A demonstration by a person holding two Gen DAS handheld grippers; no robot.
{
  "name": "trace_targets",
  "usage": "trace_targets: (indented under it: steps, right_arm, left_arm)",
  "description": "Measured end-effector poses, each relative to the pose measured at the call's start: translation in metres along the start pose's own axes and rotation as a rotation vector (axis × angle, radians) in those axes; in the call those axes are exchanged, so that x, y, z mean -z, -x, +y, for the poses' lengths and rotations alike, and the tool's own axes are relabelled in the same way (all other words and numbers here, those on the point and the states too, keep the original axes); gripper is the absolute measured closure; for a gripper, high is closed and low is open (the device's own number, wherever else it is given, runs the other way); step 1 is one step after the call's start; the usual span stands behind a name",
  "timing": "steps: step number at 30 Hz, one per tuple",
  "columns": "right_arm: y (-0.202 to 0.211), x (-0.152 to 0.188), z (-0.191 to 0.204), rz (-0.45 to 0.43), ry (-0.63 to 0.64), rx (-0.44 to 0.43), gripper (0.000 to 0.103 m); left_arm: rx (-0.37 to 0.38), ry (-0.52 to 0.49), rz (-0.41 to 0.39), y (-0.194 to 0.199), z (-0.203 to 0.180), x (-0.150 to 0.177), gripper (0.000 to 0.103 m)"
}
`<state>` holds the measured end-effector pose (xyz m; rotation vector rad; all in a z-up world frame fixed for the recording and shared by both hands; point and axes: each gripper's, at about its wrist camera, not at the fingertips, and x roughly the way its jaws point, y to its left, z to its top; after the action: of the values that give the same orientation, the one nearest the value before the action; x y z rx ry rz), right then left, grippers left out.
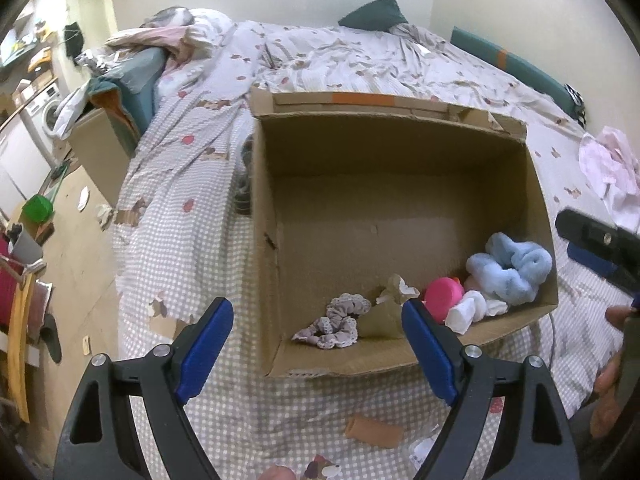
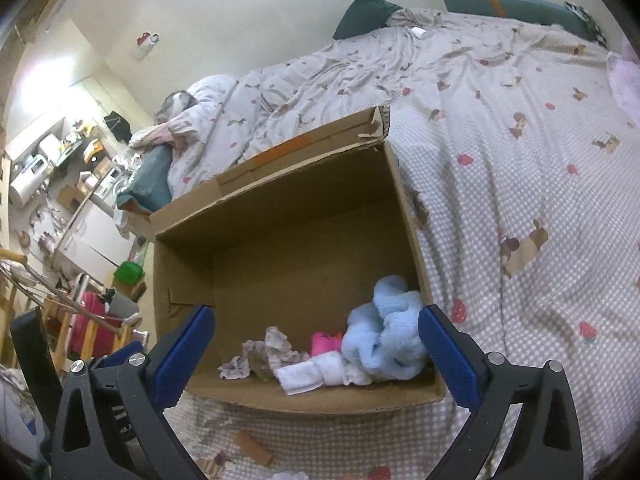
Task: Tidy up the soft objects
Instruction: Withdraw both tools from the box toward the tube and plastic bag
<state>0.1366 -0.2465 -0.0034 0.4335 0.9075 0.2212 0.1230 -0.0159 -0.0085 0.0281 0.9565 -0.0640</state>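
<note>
We take the soft things gathered in the box [image 2: 404, 216] as the task's subject. Along its near wall lie, from the right corner leftward, a fluffy blue piece [image 2: 384, 332], a folded white cloth [image 2: 308, 374], a pink item [image 2: 326, 343] partly hidden behind them, and a pale patterned scrunchie [image 1: 334, 322] beside a crumpled scrap of brown paper [image 1: 384, 314]. The far half of the box floor is bare. The box sits on the bed [image 2: 520, 184], on a checked cover.

The right gripper [image 2: 316, 354] hangs just above the near wall, its jaws spread wide with the blue piece and white cloth seen between them but untouched; it carries nothing. The left gripper [image 1: 318, 346] is likewise spread and empty, poised over the near left corner of the box, with the scrunchie in the gap below it. We see the right gripper's tip [image 1: 592, 240] at the right edge of the left view.

We judge that a placing step is done: both tools are released and the load lies in the box. Things remain outside. A small tan roll [image 1: 374, 432] lies on the cover just in front of the box, and a pink garment [image 1: 612, 168] lies on the bed well to its right.

The next move, in our judgement, calls for drawing one gripper back from the box, lowering it over the roll with the jaws astride it, and closing gently, since such a piece may slip or drag the cover with it.
</note>
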Motion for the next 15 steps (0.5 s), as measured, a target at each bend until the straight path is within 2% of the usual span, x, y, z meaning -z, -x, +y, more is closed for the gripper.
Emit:
trace_targets:
  steps: [15]
  right_arm:
    - [0.013, 0.037, 0.004, 0.095, 0.025, 0.025, 0.0]
  left_arm:
    - [-0.031, 0.1, 0.051, 0.023, 0.031, 0.027, 0.018]
